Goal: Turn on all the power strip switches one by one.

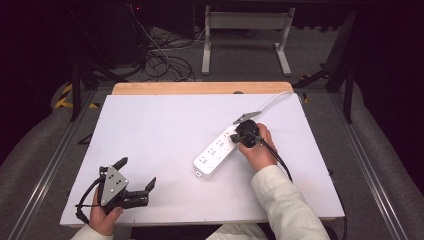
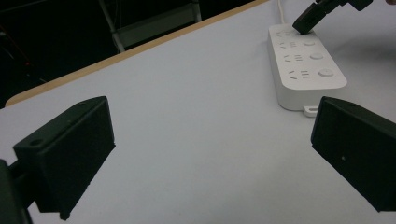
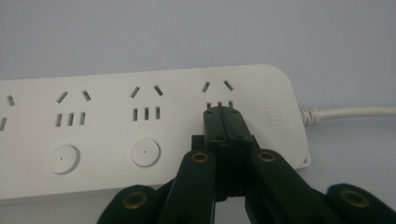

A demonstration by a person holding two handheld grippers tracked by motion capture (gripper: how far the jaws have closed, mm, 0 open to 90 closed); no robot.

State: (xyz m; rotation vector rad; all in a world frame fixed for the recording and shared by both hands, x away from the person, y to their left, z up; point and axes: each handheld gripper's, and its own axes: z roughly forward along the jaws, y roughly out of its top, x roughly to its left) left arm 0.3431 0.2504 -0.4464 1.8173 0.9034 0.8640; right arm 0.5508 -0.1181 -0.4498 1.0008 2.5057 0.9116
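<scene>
High view: power strip [image 1: 216, 152] lies diagonally on the white bench [image 1: 165, 130], right of centre, its cord running to the far right corner; right gripper [image 1: 239, 140] sits on the strip's far end, left gripper [image 1: 137, 177] rests near the near left corner, jaws spread and empty, wide bare board between them. Left gripper view: both black jaws stand apart over bare bench, strip [image 2: 303, 65] ahead to the right, the other gripper's tip [image 2: 306, 21] down on its far end. Right gripper view: jaws pressed together, nothing between them, tip [image 3: 223, 122] on the strip [image 3: 116, 126] where the end socket's button would sit, next to the cord [image 3: 348, 112] end, two round buttons free beside it.
</scene>
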